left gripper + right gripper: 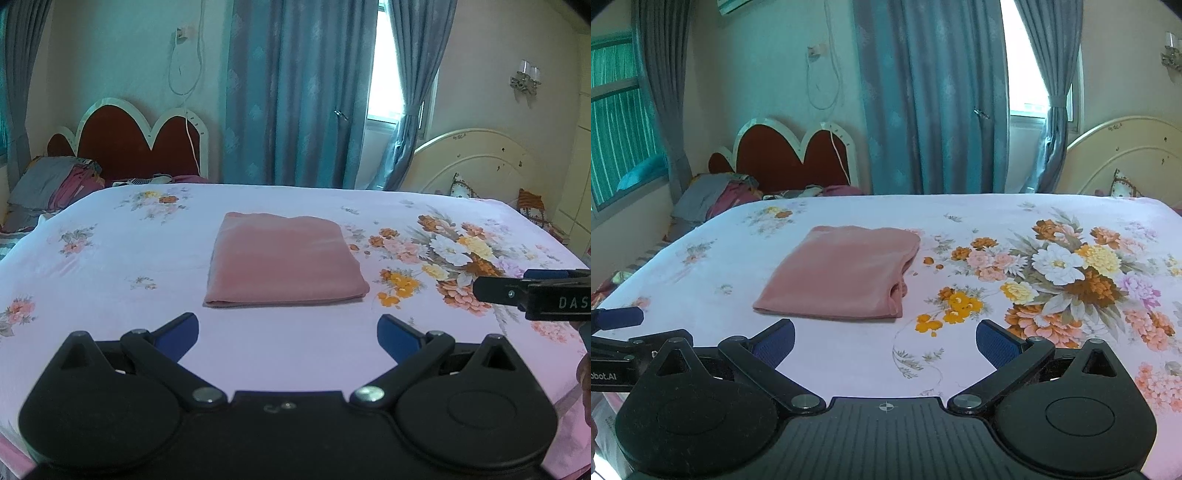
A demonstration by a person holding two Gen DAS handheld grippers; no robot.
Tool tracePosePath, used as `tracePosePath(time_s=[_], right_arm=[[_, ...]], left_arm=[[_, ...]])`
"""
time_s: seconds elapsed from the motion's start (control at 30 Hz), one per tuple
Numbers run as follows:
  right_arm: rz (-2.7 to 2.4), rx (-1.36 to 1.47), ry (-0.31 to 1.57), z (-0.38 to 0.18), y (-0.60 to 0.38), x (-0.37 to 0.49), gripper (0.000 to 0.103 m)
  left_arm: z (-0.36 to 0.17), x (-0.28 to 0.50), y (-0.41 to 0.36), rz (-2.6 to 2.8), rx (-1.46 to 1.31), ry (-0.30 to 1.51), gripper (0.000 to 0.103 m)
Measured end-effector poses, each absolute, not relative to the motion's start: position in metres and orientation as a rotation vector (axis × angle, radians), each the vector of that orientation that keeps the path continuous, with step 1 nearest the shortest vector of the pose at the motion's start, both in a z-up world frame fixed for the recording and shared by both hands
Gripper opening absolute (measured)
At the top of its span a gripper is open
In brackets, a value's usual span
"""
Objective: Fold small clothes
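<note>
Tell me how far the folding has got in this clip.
Done, by the look of it: the pink garment lies on the floral bedsheet as a flat, layered rectangle. In hand: nothing; the left gripper and right gripper are open, short of it. Left: perhaps nothing for this piece; no other unfolded garment lies on this sheet.

One folded pink garment (282, 260) is counted on the bed (110, 258), near the middle of its floral sheet. Two grippers are counted in front of the bed's near edge: the left gripper (287, 338) and the right gripper (885, 341), each with two blue-padded fingers (177, 334) spread wide apart. Two headboards are counted behind the bed: one red scalloped headboard (136, 138) and one cream arched headboard (476, 162). One wall lamp (526, 79) is counted above the cream headboard.
</note>
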State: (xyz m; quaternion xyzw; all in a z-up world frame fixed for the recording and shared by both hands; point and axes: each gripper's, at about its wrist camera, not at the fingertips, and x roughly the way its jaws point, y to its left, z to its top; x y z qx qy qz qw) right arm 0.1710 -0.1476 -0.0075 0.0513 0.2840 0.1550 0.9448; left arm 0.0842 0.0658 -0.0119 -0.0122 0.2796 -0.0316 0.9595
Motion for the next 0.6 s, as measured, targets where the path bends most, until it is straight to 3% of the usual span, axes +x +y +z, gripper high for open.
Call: tracePosePath(time_s=[0.6], right_arm=[[0.322,0.103,0.578,-0.0113,-0.1554,0.1711,0.103]], left_arm=[[-0.0108,0.0849,0.0703,-0.073,-0.015,0.556,0.103]])
